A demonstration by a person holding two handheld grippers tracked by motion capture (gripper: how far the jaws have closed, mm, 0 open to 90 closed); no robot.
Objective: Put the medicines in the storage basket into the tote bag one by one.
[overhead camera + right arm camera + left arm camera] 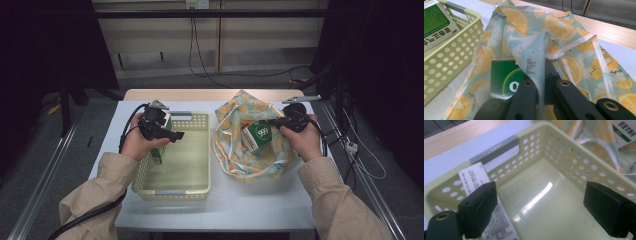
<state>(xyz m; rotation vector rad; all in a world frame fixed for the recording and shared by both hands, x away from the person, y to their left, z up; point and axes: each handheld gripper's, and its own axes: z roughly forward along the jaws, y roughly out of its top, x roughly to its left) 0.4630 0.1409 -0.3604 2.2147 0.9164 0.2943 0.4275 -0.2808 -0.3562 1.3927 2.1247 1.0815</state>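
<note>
- The left gripper view looks into the pale yellow perforated basket (564, 155): the left gripper (541, 212) is released, jaws wide apart over the bare glossy floor, with a white printed box (474, 180) leaning against the basket's wall just behind one jaw, not pinched.
- The high view places that left gripper (167, 134) above the basket's (200, 185) left half, the box (159, 150) below it near the left wall.
- The right gripper view shows the right gripper (541, 100) clenched on a fold of the lemon-print cloth bag (531, 37); a green box (504, 77) sits inside the bag just beside the jaws.
- From above, the right gripper (274, 122) holds the bag's (235, 160) rim at its right side, the green box (257, 134) showing in the opening.
- Basket and bag lie side by side, a narrow strip of white worktop (250, 205) between them; the front of the worktop is open.
- The basket's walls hem the left gripper in; cables trail over the floor beyond the worktop's right edge.
</note>
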